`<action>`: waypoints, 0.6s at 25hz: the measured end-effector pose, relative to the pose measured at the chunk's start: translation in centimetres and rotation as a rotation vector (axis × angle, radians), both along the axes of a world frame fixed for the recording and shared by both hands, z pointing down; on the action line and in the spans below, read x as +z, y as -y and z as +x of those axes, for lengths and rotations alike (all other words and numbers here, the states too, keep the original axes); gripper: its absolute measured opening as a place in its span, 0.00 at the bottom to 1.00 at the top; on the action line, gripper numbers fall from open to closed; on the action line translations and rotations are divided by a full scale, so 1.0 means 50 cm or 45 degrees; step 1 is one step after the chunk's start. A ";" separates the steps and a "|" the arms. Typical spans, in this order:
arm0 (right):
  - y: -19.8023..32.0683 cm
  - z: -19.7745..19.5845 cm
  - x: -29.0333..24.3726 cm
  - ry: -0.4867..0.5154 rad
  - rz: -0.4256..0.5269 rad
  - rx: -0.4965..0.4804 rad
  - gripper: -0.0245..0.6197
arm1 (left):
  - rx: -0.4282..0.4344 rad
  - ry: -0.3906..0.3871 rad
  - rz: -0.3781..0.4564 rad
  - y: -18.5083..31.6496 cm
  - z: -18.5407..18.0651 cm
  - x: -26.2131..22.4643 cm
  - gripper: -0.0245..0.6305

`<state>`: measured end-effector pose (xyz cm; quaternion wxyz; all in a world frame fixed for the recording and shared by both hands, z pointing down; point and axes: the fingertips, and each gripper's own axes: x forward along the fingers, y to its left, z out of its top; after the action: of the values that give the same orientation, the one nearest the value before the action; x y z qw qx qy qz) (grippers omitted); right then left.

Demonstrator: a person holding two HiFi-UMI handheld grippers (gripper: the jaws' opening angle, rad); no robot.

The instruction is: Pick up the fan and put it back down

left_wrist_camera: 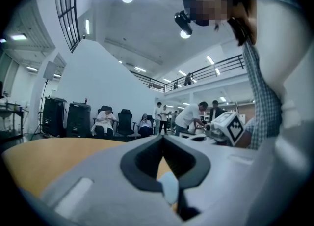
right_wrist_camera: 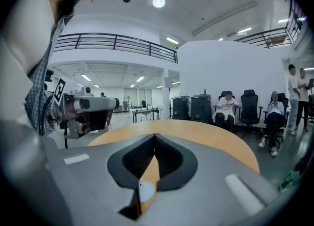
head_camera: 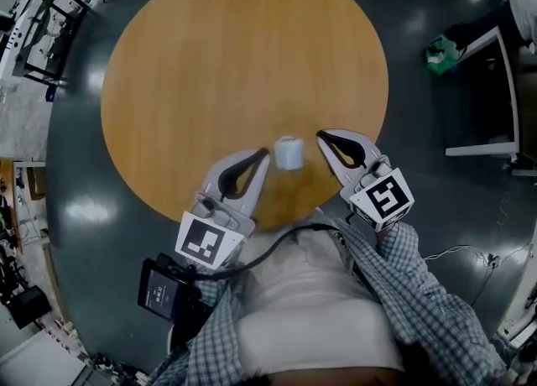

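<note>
Wooden table (head_camera: 243, 57) bears the white fan (head_camera: 288, 153) free between left gripper (head_camera: 265, 155) and right gripper (head_camera: 322, 136), both closed empty; we judge no lift under way, any pickup requiring reopened jaws.

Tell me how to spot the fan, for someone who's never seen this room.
Find the round wooden table. Near its edge closest to the person sits the fan, between the left gripper and right gripper. It is small, white and the only thing on the wood.
</note>
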<state>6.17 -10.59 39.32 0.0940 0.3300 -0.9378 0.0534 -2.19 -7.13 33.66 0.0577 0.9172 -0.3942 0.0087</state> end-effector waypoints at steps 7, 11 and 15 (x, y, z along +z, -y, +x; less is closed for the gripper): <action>0.020 0.014 -0.058 0.022 0.061 0.057 0.04 | 0.010 -0.017 0.068 0.002 0.007 -0.032 0.04; 0.016 0.014 -0.093 0.044 0.084 0.086 0.04 | 0.002 -0.035 0.112 0.002 -0.001 -0.060 0.04; 0.022 0.019 -0.112 0.102 0.094 0.125 0.04 | 0.015 -0.008 0.106 -0.003 -0.006 -0.049 0.04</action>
<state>7.13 -11.68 33.73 0.0415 0.3764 -0.9248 0.0363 -2.47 -7.00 31.21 0.0207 0.9212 -0.3885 -0.0104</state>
